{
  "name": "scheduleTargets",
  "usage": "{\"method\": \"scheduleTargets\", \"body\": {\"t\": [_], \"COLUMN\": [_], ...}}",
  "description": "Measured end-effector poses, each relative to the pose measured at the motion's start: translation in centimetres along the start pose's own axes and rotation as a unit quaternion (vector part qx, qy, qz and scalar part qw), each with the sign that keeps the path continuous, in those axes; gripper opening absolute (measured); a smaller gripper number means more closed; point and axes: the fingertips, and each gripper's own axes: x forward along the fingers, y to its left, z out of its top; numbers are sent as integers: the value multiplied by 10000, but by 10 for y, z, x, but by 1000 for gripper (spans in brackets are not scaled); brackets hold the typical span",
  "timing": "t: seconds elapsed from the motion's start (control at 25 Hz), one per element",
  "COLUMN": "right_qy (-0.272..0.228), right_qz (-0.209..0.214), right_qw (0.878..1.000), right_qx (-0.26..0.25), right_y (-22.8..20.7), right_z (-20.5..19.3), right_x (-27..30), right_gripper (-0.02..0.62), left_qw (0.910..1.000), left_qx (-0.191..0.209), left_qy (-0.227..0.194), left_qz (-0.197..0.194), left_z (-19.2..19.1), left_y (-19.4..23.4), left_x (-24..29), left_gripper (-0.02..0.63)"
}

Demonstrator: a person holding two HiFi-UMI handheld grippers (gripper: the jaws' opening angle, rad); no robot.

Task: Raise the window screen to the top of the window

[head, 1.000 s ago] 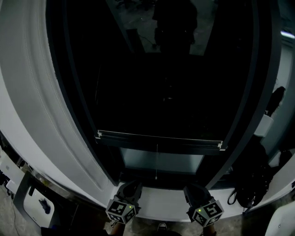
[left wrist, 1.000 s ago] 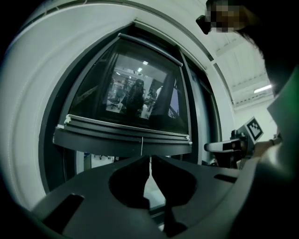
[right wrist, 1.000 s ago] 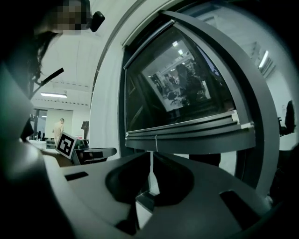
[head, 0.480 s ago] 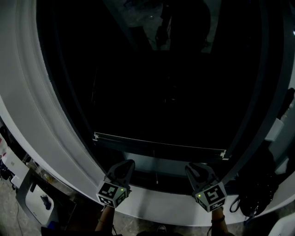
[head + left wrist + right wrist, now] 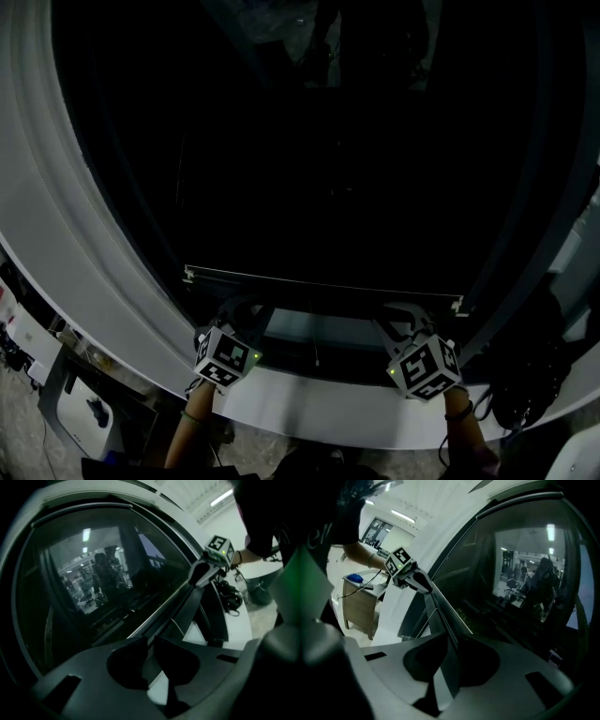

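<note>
The dark window screen (image 5: 319,169) fills the frame, and its pale bottom bar (image 5: 319,289) lies a little above the white sill (image 5: 309,403). My left gripper (image 5: 240,314) is at the bar's left end and my right gripper (image 5: 401,317) at its right end. In the left gripper view the jaws (image 5: 150,641) stand close on either side of the bar (image 5: 173,597), shut on it. In the right gripper view the bar (image 5: 445,611) likewise runs between the jaws (image 5: 452,637). Each view shows the other gripper (image 5: 206,569) (image 5: 412,576) at the bar's far end.
A thin pull cord (image 5: 316,352) hangs below the bar's middle. The white window frame (image 5: 56,262) curves up on the left. A black bag (image 5: 534,394) rests at the right end of the sill. A wooden cabinet (image 5: 358,602) stands by the wall.
Both grippers have risen from the sill up to the screen's bottom bar and now grip its two ends. The bar itself has barely moved.
</note>
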Motion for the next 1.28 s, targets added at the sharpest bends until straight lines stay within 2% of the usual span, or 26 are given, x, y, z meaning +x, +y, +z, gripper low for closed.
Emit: {"method": "scheduleTargets", "body": {"t": [0.12, 0.24, 0.4, 0.56, 0.68, 0.84, 1.04, 1.16, 1.28], "right_qy": [322, 584, 763, 1217, 1496, 1899, 2200, 2209, 2219], "right_qz": [109, 206, 209, 221, 323, 635, 763, 837, 957], "right_qw": [9990, 9971, 9959, 9893, 9841, 9784, 9721, 9715, 9703], "right_qx": [-285, -432, -428, -778, -901, -516, -269, -179, -115], "right_y": [2, 5, 2, -1, -1, -3, -4, -5, -5], "right_z": [-2, -6, -9, -16, -17, -16, -15, -16, -16], "right_x": [11, 19, 22, 26, 29, 32, 35, 37, 37], "right_gripper": [54, 54, 54, 54, 52, 37, 37, 34, 34], "left_qw": [9961, 9882, 9729, 9535, 9484, 9491, 9369, 9432, 9450], "left_qx": [704, 1175, 1780, 2381, 2456, 2217, 2534, 2473, 2468], "left_qy": [475, 773, 995, 1213, 1292, 1516, 1814, 1648, 1516], "left_qz": [-227, -613, -1087, -1397, -1534, -1646, -1582, -1488, -1519], "left_z": [-8, -15, -18, -18, -18, -18, -21, -21, -21], "left_y": [7, 6, 2, -2, -2, -1, 1, 2, 1], "left_x": [13, 21, 26, 28, 27, 28, 31, 32, 32], "left_gripper": [31, 31, 35, 35, 35, 35, 34, 26, 25]}}
